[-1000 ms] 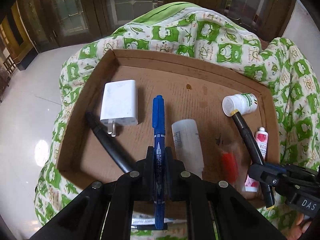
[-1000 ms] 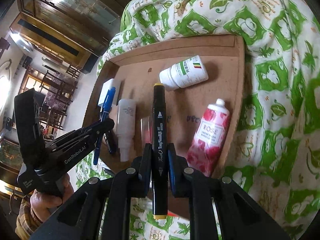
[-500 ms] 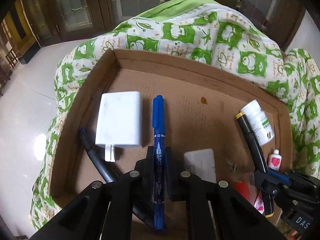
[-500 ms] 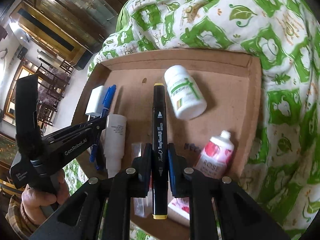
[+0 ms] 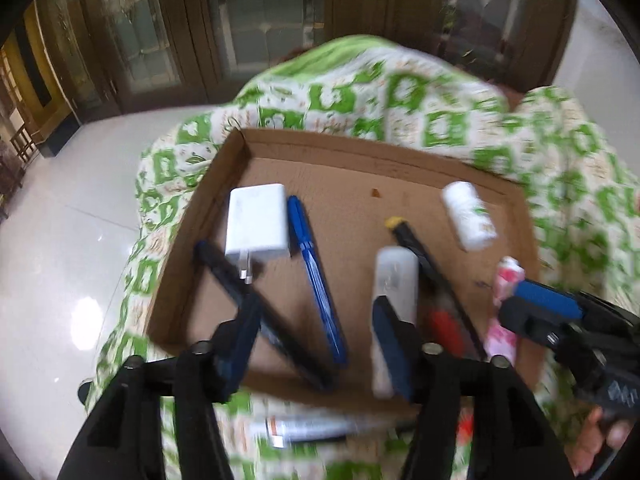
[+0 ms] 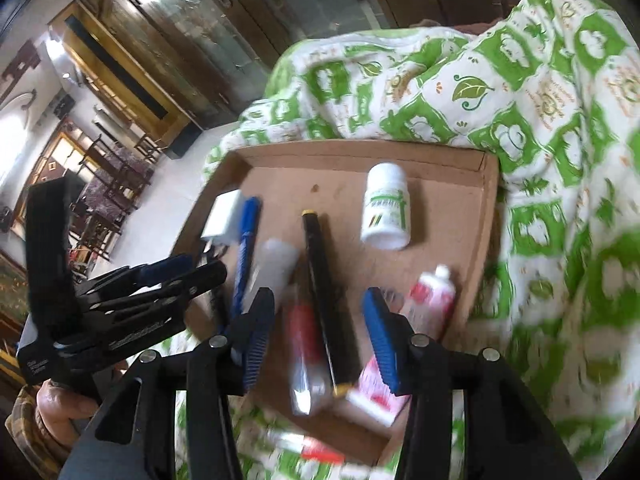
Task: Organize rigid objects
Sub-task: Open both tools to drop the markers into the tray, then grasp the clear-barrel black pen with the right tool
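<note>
Two grippers, both jaws just sprung apart over a cardboard tray (image 5: 224, 184) set on a green-and-white quilt (image 6: 560, 120). Left gripper (image 5: 316, 340) stands wide, nothing pinched; blue pen (image 5: 316, 276) lies flat on the tray floor below and between its fingers, just beside a white charger (image 5: 258, 224). Right gripper (image 6: 320, 324) stands narrower but clear too; black marker (image 6: 322, 288) lies on the cardboard between its pads, none pressing on it.

Long axes: blue pen runs near-to-far, cap end toward the far wall, leaning a bit left at the far end in the left wrist view. Black marker also lies near-to-far, one yellow tip toward the far wall, the other at the near edge, roughly parallel w/ a clear bottle (image 6: 276, 268) at its left. A white pill bottle (image 6: 386, 208) and a pink tube (image 6: 434, 296) sit to its right.

Judgement: step is release & withdraw. Best done by lifting straight up along the fingers, jaws kept apart, so no pad drags either pen out of line or nudges the neighbours. Blur in both views limits detail.
</note>
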